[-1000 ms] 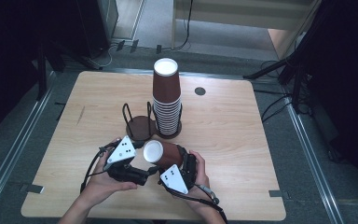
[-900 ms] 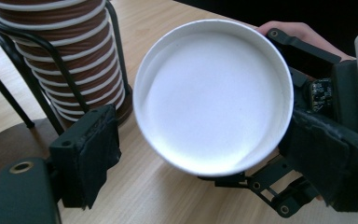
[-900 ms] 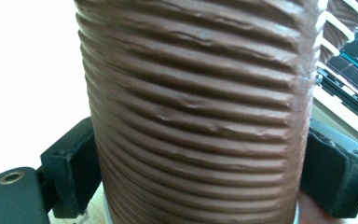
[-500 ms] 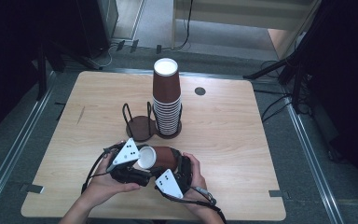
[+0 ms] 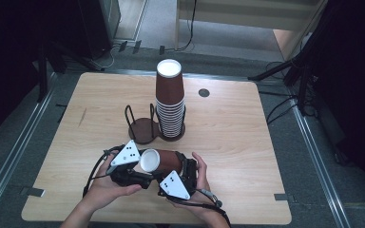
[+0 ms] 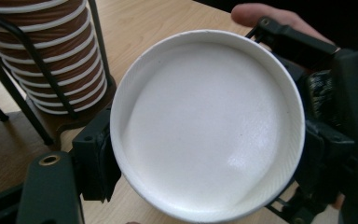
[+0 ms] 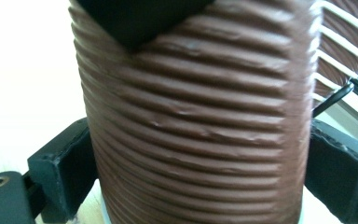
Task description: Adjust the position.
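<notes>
The desk (image 5: 237, 142) carries a tall stack of brown cups (image 5: 170, 102) in a wire holder (image 5: 142, 124) near its middle. Close to the near edge, a single brown paper cup (image 5: 159, 160) lies sideways (white inside facing left) between both tools. The right gripper (image 5: 183, 173) clamps its ribbed wall; the left gripper (image 5: 128, 164) has just closed narrow, pinching the cup's rim.
</notes>
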`<state>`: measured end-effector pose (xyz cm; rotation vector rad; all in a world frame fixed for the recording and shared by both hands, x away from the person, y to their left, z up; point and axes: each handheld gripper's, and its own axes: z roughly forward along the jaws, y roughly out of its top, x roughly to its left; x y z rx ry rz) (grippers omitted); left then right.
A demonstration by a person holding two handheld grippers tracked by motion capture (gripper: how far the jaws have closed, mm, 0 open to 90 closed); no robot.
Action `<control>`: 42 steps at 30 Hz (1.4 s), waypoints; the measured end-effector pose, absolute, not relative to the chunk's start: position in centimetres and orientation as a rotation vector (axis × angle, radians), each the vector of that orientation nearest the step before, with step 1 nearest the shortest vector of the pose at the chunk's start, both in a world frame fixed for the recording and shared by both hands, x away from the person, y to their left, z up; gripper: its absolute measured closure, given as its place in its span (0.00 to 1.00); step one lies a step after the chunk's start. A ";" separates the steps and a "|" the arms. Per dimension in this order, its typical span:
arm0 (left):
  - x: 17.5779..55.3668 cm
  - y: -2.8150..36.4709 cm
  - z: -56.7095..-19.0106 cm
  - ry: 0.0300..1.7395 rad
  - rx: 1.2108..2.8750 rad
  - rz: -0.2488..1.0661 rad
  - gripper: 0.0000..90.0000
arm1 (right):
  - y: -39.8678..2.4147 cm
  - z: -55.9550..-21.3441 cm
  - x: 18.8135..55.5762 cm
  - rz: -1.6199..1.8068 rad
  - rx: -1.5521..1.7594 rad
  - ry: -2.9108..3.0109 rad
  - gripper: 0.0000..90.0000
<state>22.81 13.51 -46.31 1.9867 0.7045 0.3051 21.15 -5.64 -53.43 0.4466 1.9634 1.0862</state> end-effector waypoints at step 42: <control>23.8 17.6 -46.6 0.760 1.497 0.548 0.26 | -7.3 -48.8 21.1 1.402 0.739 1.798 0.00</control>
